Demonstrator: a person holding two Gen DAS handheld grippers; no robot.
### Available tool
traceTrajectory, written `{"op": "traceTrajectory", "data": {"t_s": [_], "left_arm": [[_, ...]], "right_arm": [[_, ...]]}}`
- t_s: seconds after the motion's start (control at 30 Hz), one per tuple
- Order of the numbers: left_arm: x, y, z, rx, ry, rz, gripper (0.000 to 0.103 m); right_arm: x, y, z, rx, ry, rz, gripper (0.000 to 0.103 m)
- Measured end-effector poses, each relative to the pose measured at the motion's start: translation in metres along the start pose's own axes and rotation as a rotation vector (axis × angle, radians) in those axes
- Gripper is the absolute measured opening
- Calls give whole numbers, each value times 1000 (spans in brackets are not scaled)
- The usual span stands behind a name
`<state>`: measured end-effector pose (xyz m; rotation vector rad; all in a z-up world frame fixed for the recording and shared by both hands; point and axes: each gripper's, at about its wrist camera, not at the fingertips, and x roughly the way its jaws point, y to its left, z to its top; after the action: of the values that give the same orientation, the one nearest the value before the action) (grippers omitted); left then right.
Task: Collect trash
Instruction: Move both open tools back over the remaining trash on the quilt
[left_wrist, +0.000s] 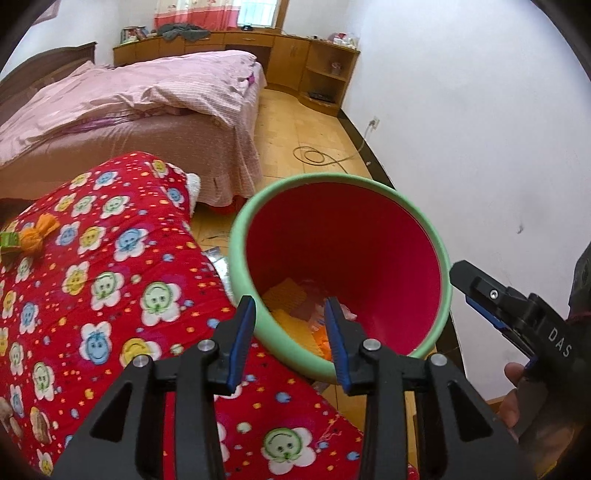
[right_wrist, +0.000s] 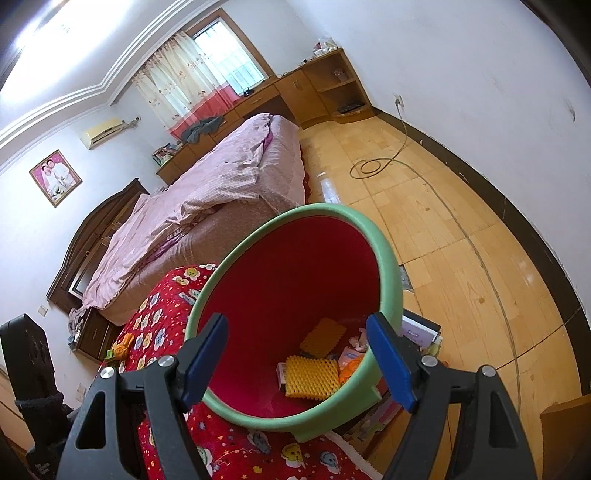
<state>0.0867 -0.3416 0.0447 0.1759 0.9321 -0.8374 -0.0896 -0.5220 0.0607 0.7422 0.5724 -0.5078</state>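
The trash bin (left_wrist: 369, 236), red inside with a green rim, is standing just beside the red flowered quilt (left_wrist: 110, 295), already holding yellow foam netting (right_wrist: 312, 376) and wrappers. An orange crumpled scrap (left_wrist: 37, 236) is lying on the quilt well apart from the bin; it looks light and soft, so pinching its bunched middle should do. The left gripper (left_wrist: 290, 339) is hanging over the near rim with jaws apart and empty. The right gripper (right_wrist: 299, 365) is gaping wide, empty too. The rim is standing between both and the scrap.

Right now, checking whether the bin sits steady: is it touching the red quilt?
Touching. In the right wrist view the bin's green rim rests on the red quilt.
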Motion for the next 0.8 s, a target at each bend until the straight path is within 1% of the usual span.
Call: {"op": "traceTrajectory", "data": {"t_s": [0.27,0.47,0.73,0.8], "left_arm": [[-22,27,0,-44,-38,50,38],[-42,55,1,-80,-64,98,38],[-75,111,8,-152,-124,192,38],[-82,127,10,-171,-136,222,38]], "right_arm": [[-2,21,-3,-47,3,11,79],[3,47,-6,-104,22,21,79],[23,91,-6,-175,61,55,79],[28,107,-7,-202,69,67,79]]}}
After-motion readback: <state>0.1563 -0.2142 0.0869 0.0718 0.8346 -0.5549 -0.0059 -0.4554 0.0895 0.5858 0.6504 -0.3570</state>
